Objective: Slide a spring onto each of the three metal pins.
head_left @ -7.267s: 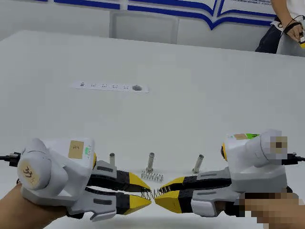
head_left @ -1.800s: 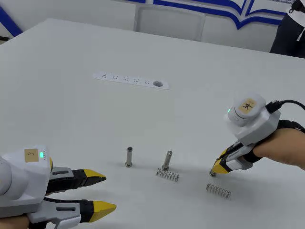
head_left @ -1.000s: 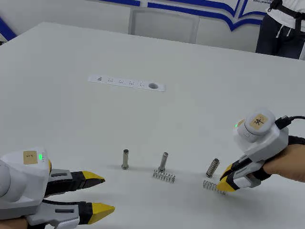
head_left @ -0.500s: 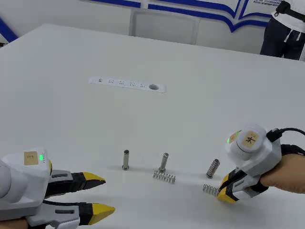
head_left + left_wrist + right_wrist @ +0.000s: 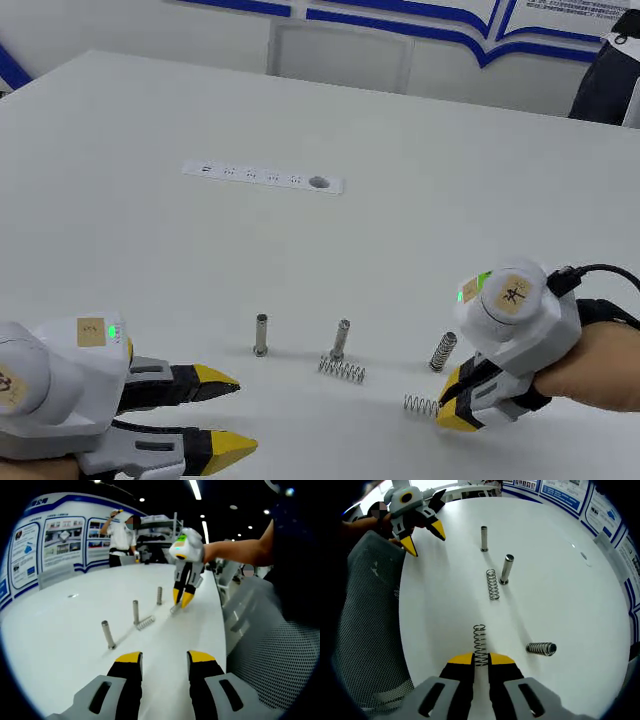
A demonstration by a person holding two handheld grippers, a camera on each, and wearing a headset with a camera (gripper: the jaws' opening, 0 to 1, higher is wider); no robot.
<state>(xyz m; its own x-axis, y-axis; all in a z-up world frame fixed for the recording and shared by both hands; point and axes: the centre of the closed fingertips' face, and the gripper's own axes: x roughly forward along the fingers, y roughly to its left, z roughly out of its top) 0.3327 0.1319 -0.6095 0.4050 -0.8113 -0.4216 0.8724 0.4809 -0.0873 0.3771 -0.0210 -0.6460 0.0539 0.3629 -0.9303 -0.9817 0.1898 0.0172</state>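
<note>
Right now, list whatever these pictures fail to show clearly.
Held spring: near end hidden between jaws of the right gripper, right gripper view.
Rightmost pin: shaft covered by fitted spring, head view.
Power strip: sockets too small, head view.
Left gripper: body cut by bottom edge, head view.

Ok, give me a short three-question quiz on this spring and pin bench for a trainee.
1. True or false: the right gripper is shut on a thin coiled wire spring.
2. How many of the upright steel pins wear a spring? A) none B) one C) two
3. Fill in: the left gripper has its jaws ____.
Key: 1 true; 2 B, the pin nearest the right gripper; 3 open.
</note>
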